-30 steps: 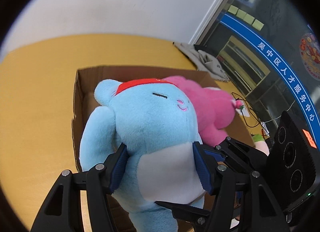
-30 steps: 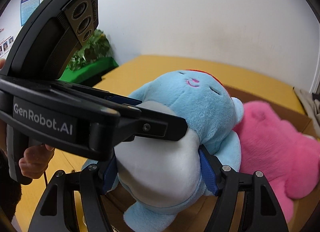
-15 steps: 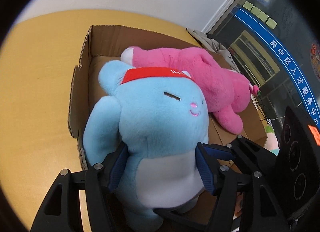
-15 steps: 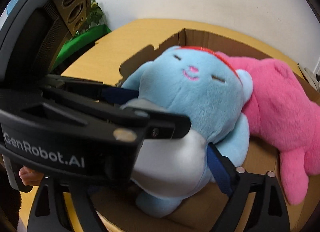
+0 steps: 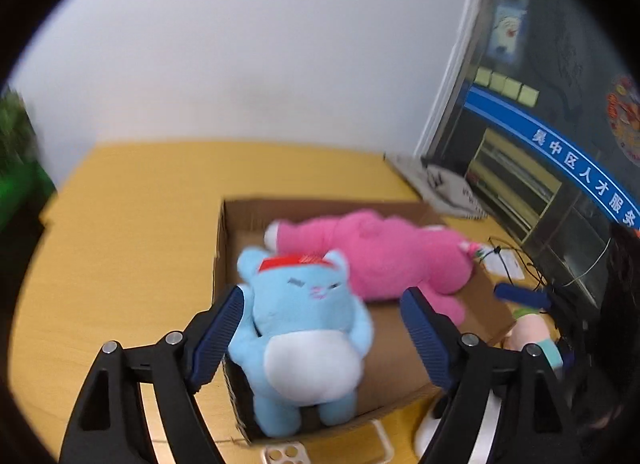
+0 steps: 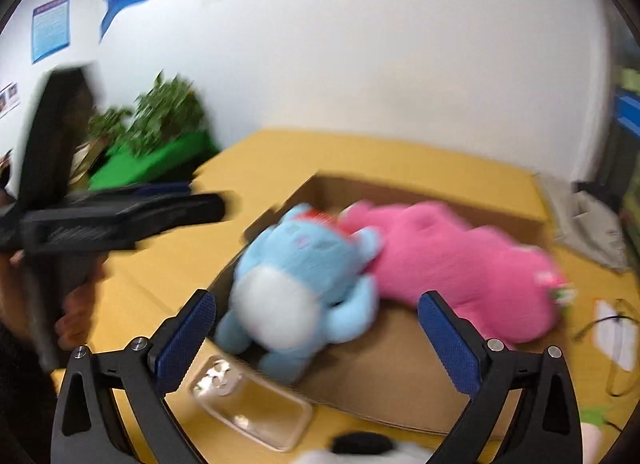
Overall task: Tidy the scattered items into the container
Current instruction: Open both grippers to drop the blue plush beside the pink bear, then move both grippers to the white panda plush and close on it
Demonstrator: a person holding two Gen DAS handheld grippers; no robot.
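The blue plush toy (image 5: 304, 328) with a red headband lies on its back in the cardboard box (image 5: 224, 223), against the pink plush toy (image 5: 392, 260). My left gripper (image 5: 322, 338) hovers above and in front of it, jaws opening, and the pads no longer press the toy. In the right wrist view the blue plush toy (image 6: 296, 264) and pink plush toy (image 6: 460, 264) fill the cardboard box (image 6: 400, 187). My right gripper (image 6: 316, 340) stands back from the toy, jaws opening wide, with nothing held. The left gripper (image 6: 120, 211) shows there at the left, blurred.
A clear phone case (image 6: 248, 404) lies on the yellow table (image 5: 120, 244) just before the box's near wall. A small doll (image 5: 532, 332) and cables sit right of the box, and a grey cloth (image 5: 448, 187) lies behind it. Green plants (image 6: 160, 119) stand at the back left.
Both grippers have let go of the blue plush toy, opened and pulled back and up. The toy now rests in the box beside the pink one.
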